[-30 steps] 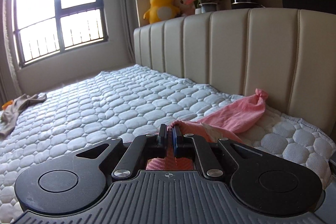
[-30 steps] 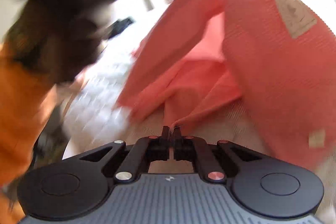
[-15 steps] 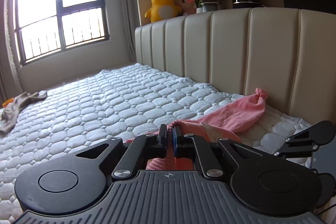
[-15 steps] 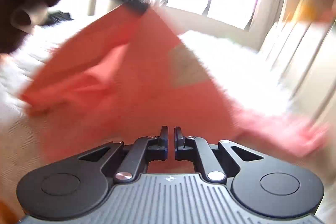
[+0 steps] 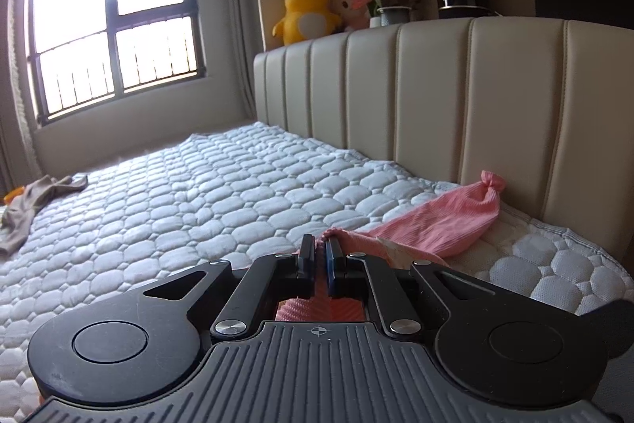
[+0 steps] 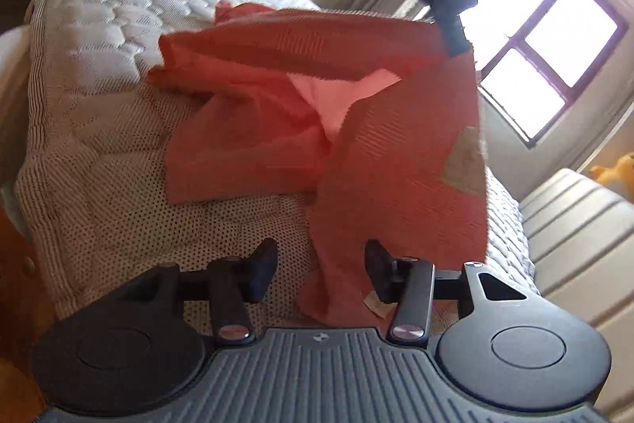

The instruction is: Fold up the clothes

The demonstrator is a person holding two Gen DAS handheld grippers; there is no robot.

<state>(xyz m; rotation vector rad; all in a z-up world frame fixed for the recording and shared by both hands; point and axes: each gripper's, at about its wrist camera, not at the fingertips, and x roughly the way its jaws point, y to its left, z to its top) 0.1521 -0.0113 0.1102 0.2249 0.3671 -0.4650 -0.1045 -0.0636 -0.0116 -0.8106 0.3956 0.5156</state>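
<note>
A pink ribbed garment lies on the bed by the headboard, one knotted end pointing up. My left gripper is shut on its near edge, and the cloth bunches under the fingers. In the right wrist view the same garment hangs from the left gripper at the top, with a beige label patch showing. My right gripper is opening. Its jaws stand apart, and the garment's lower edge hangs between them against the right finger, with no pad pressing on it.
A white quilted mattress spreads out ahead, bounded by a cream padded headboard. A grey garment lies at its far left edge. Plush toys and a plant pot stand on the ledge behind. A window is at the back.
My right gripper rolled and swung, and its jaws went from nearly shut to apart. The left gripper held still with its grip on the garment.
</note>
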